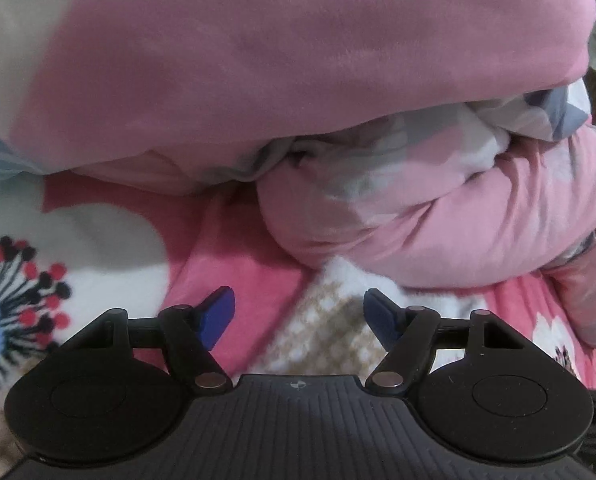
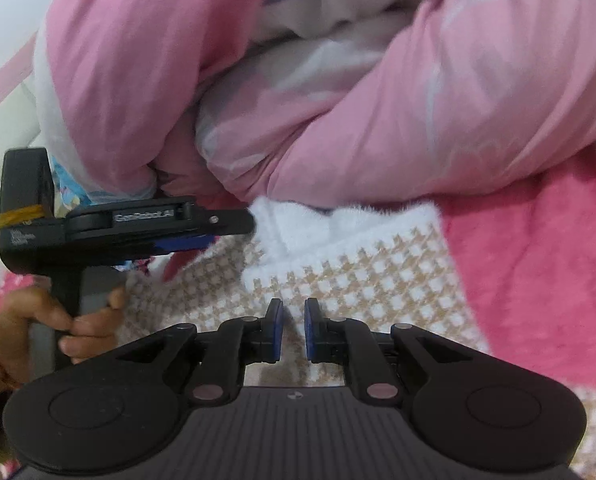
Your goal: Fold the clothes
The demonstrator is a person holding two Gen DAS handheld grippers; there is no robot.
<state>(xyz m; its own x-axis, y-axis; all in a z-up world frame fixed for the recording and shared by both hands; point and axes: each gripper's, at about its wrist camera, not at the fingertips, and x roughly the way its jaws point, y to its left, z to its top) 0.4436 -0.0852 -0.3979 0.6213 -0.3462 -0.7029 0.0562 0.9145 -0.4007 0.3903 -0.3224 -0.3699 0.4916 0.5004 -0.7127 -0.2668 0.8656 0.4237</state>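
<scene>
— What is the bed like, from the left side across?

— A fleece blanket (image 1: 226, 240) covers it: deep pink, with white patches and, at the far left, a printed flower with a blue centre and red and black dots (image 1: 14, 304). A pink, white and grey-blue quilt (image 1: 298, 60) is bundled along the far side, its folds lying on the blanket. At the right edge of the left-wrist view a strip of dark furniture shows past the quilt, too blurred to name.

— And the garment?

— A fluffy white and tan checked garment (image 2: 358, 276) lies on the blanket in front of the quilt, its far edge touching the quilt's lowest fold. It lies under both grippers.

— The left gripper?

— The left gripper (image 1: 298, 320) hangs above the garment's near edge with its blue pads (image 1: 218, 316) well apart and nothing between them. From the right wrist's camera it shows side-on at the left, a hand (image 2: 70, 320) wrapped round its grey handle.

— The right one?

— The right gripper (image 2: 293, 328) hangs over the checked cloth with its pads nearly together, a narrow gap between them and no fabric in it.

— Any writing?

— A white label runs along the left gripper's side, too blurred to read surely. Small print lower on its body is illegible. A yellow band wraps its camera block.
</scene>
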